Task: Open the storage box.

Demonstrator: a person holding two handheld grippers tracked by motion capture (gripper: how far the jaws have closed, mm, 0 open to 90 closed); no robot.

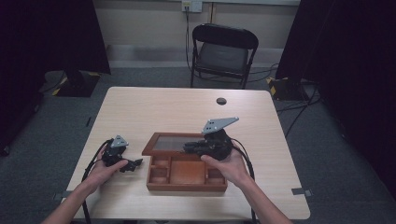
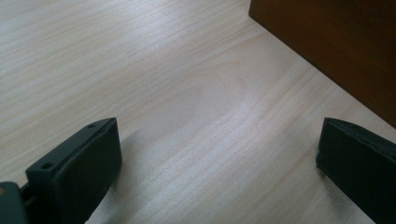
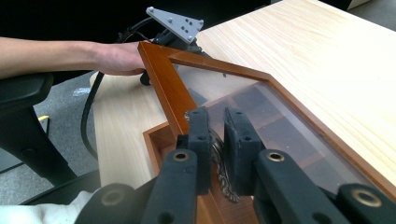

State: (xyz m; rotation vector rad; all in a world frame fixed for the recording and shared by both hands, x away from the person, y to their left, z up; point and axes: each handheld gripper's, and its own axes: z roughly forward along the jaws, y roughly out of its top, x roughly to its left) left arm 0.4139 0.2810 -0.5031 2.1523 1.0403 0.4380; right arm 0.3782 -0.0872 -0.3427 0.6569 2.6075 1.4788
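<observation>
At lower centre of the high view sits the wooden box (image 1: 187,173), lid raised; the right gripper (image 3: 215,135) is closed on its metal clasp (image 3: 219,163), directly above the tray, while the left gripper (image 1: 135,164) is held apart, left of the box

worktop (image 1: 140,107): I see pale wood with fine straight grain.
box (image 1: 187,179): reddish-brown wood, below my right tongs (image 3: 217,135).
lid (image 3: 161,79): same reddish-brown frame around a dark tinted pane.
tongs: black, each topped by a grey plate.
chair (image 1: 223,51): black frame, grey seat, beyond both tongs.
floor (image 1: 42,140): grey carpet.
</observation>
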